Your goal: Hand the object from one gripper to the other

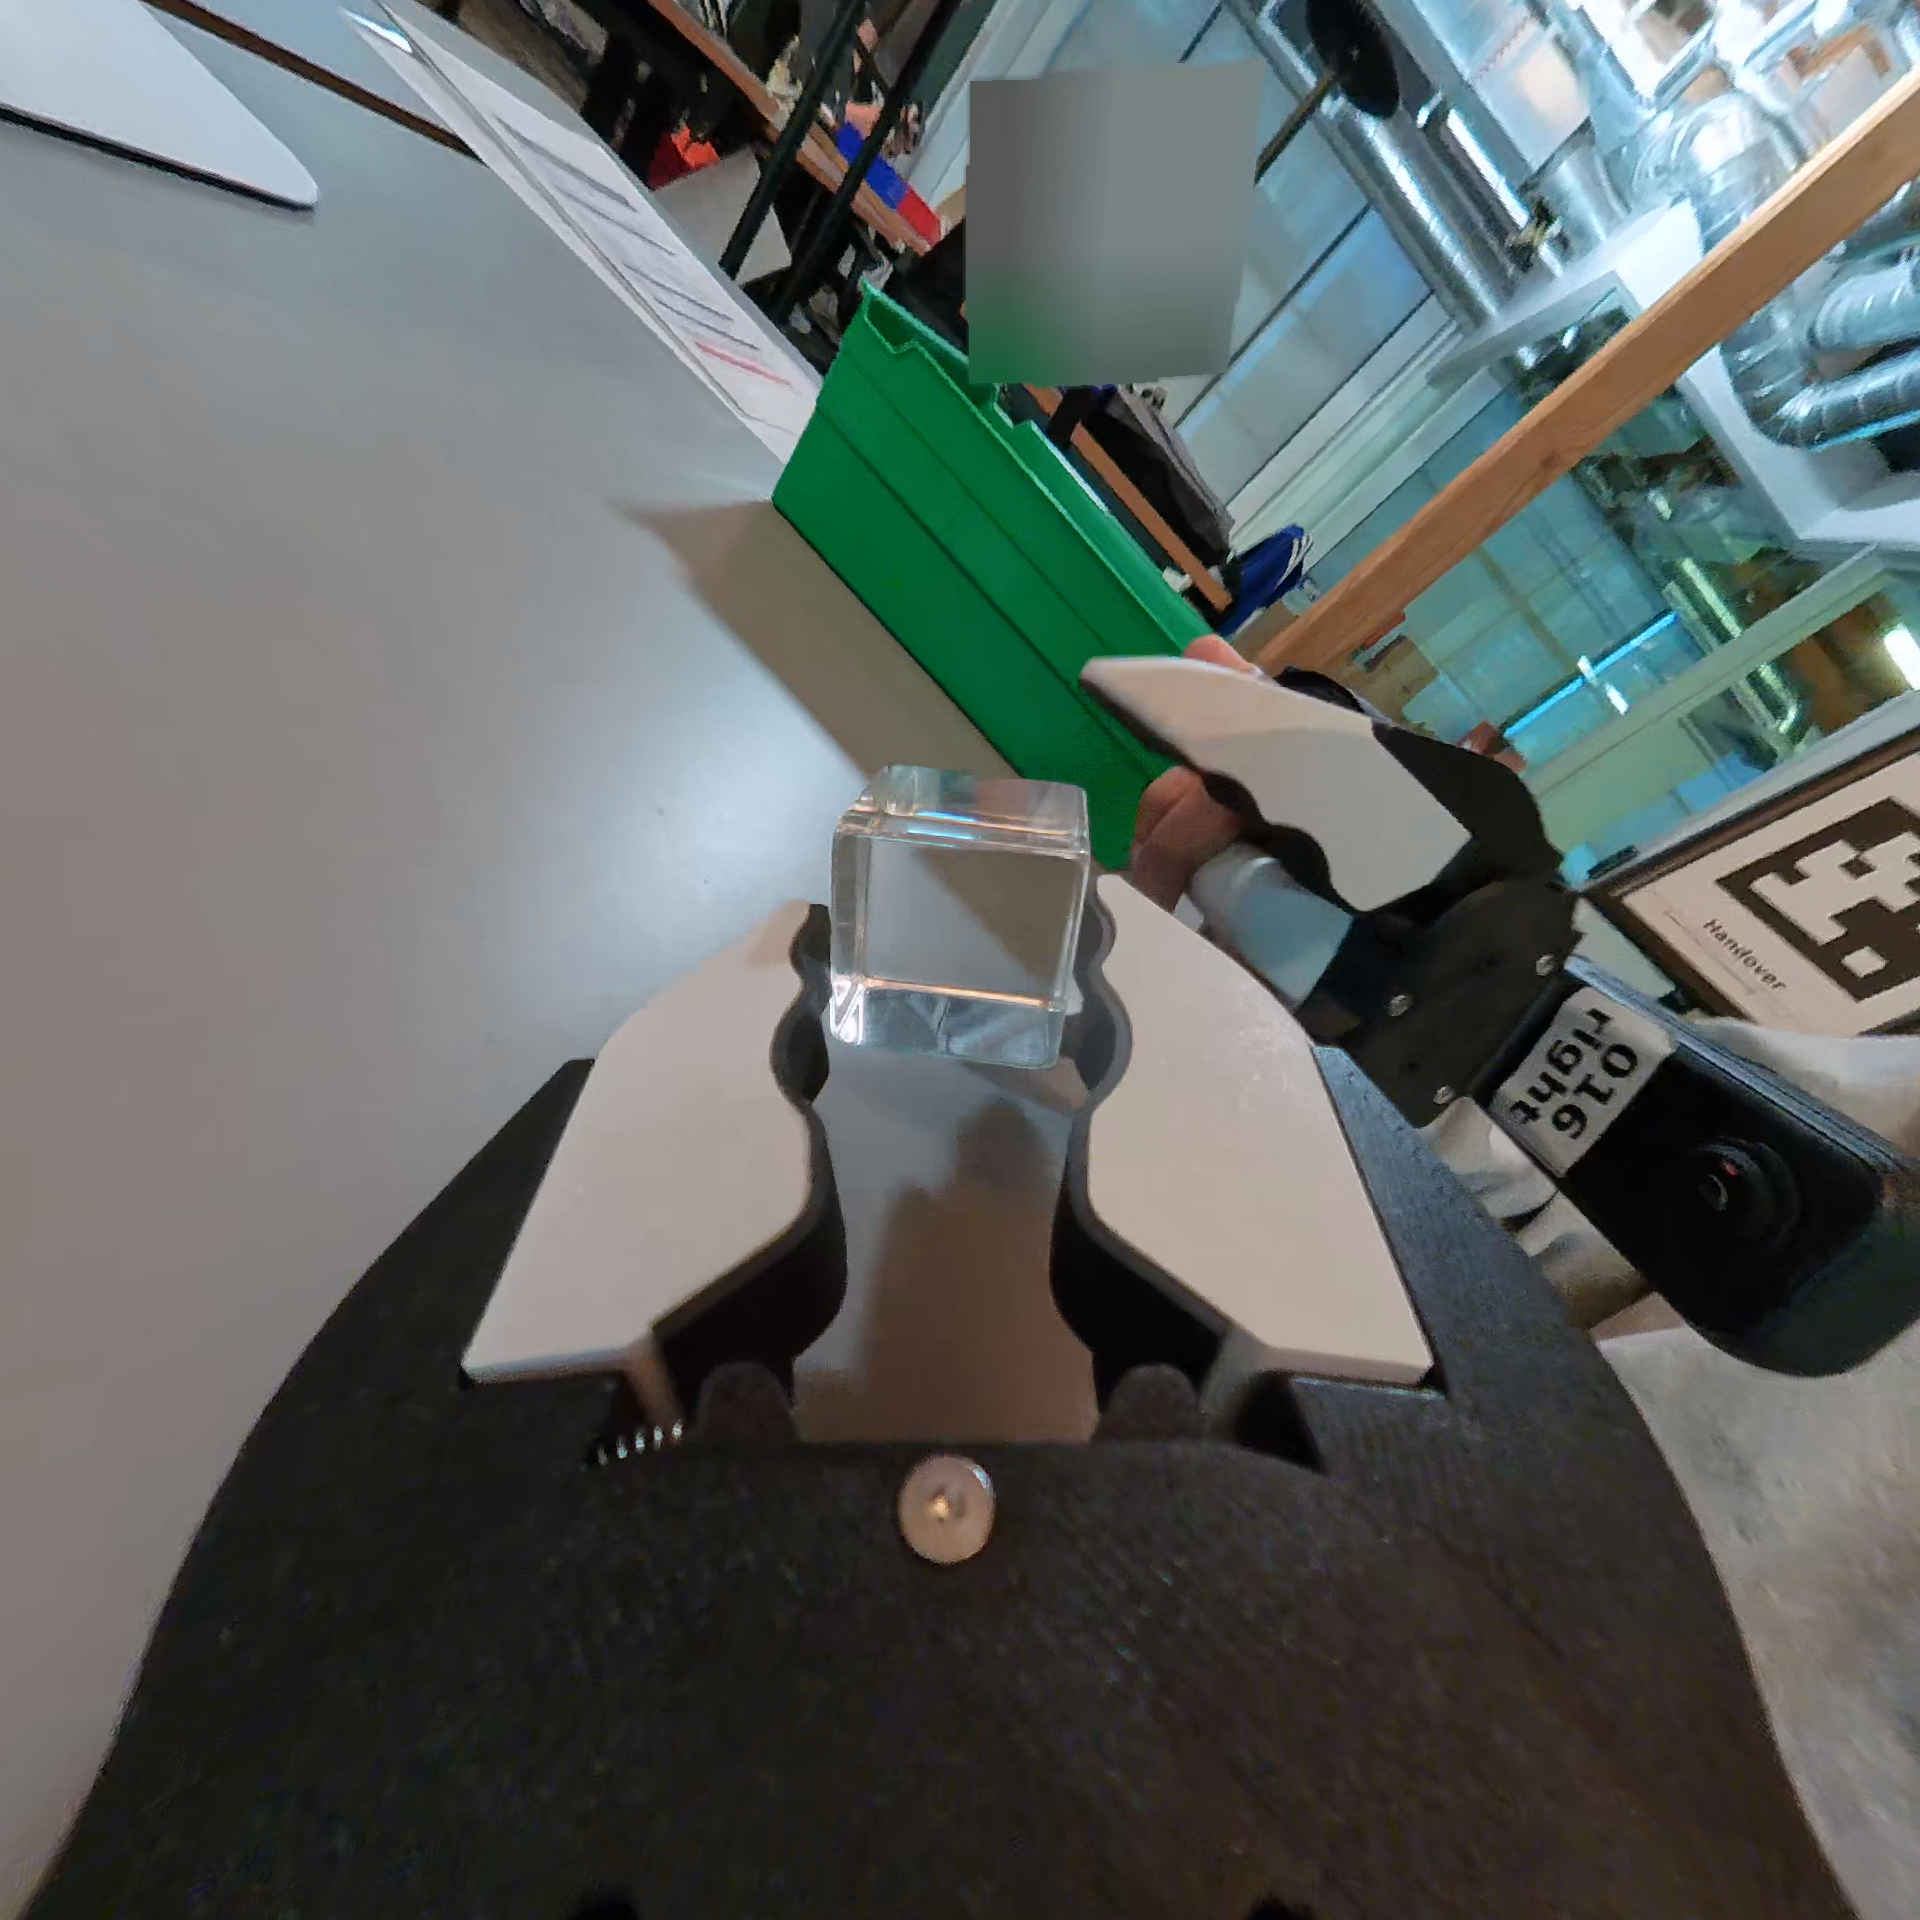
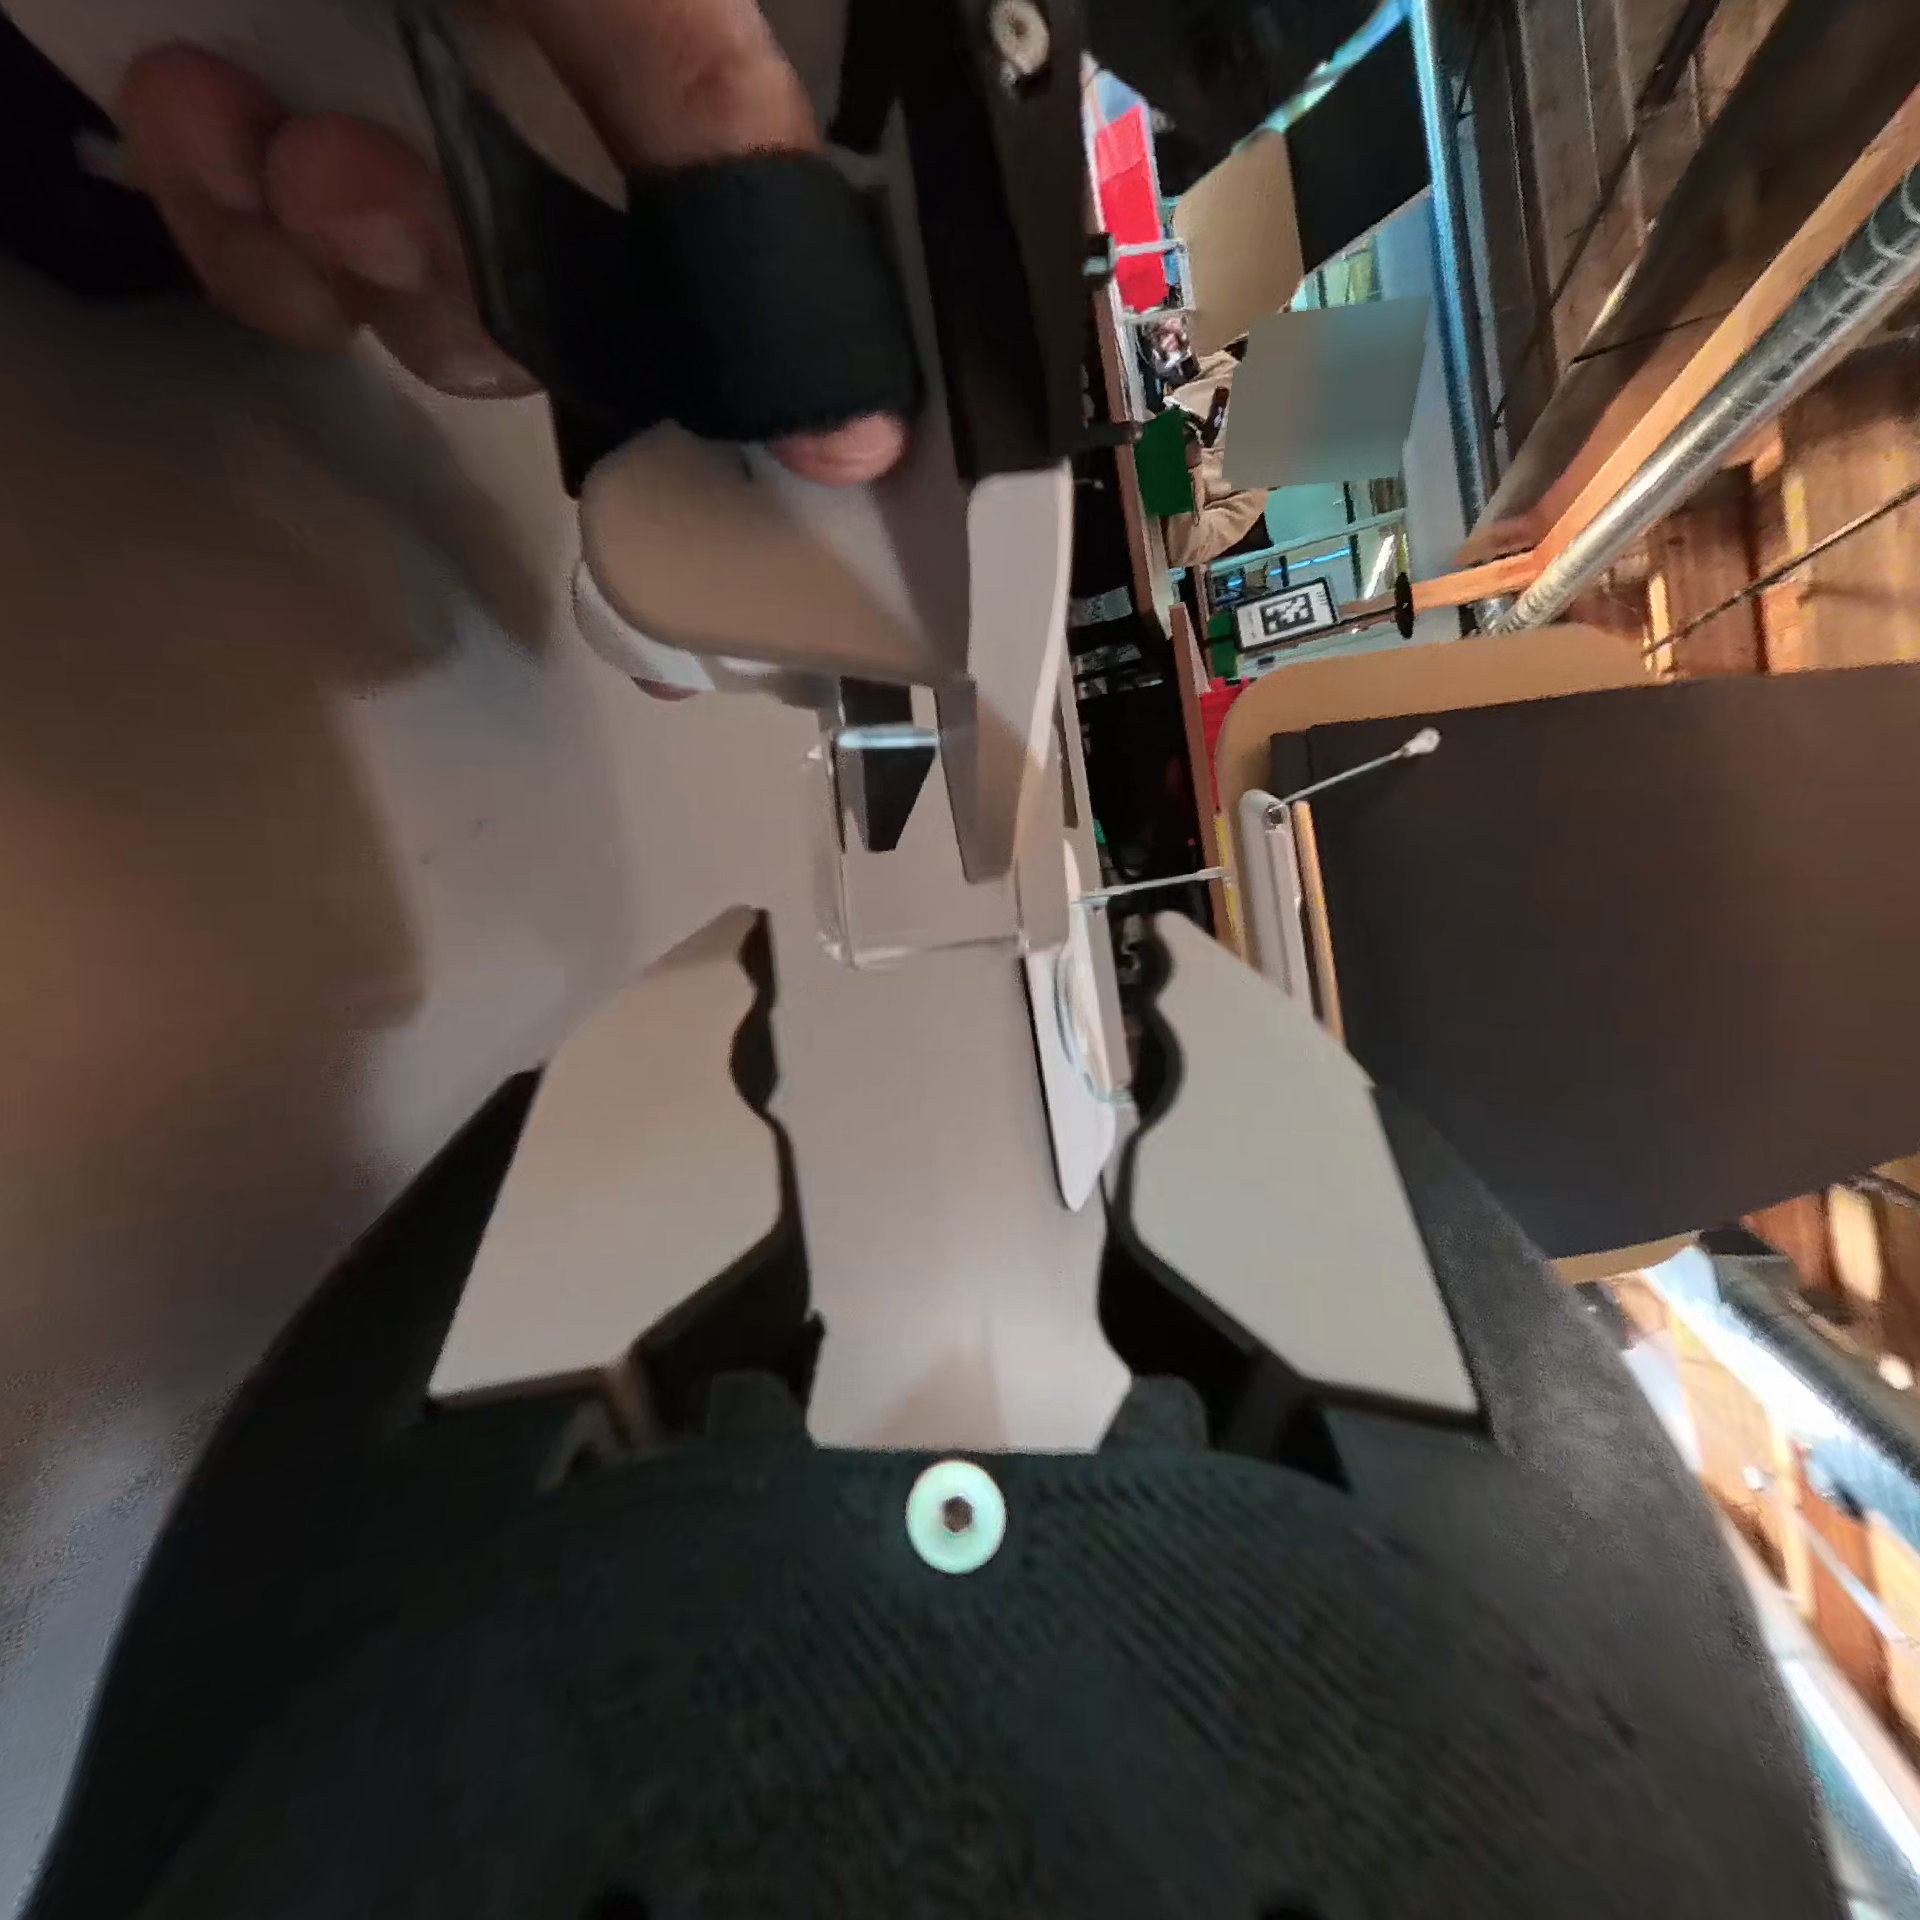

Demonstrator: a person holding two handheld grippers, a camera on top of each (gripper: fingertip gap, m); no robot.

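- Grey tabletop (image 1: 312,623) stretched away under both tools, with workshop shelving and glazing behind it.
- Left gripper (image 1: 951,961) was clamped on a clear cube (image 1: 961,920), its two pale fingers (image 1: 686,1143) pressing opposite side faces near the tips, so that the top and front of the block stood proud of the jaws.
- Right gripper (image 2: 961,961) was spread wide and held nothing; in its own view the cube (image 2: 914,852) sat just ahead of its fingertips, not yet between them, though blur there made the exact gap hard to judge.
- From the left wrist view the right gripper (image 1: 1278,800) came in from the side, close beside the cube but apart from it, with a person's hand (image 1: 1184,821) on its handle.
- Judging by its look, the cube was solid, rigid and fairly heavy for its bulk, with polished faces that would slip under a light squeeze and edges that could chip if dropped.
- Best hold for the receiving jaws seemed to be the two free flat faces, taken squarely and well clear of the corners.
- Farther out lay a green bin (image 1: 987,582), a printed sheet (image 1: 623,229) and a marker board (image 1: 1787,904).
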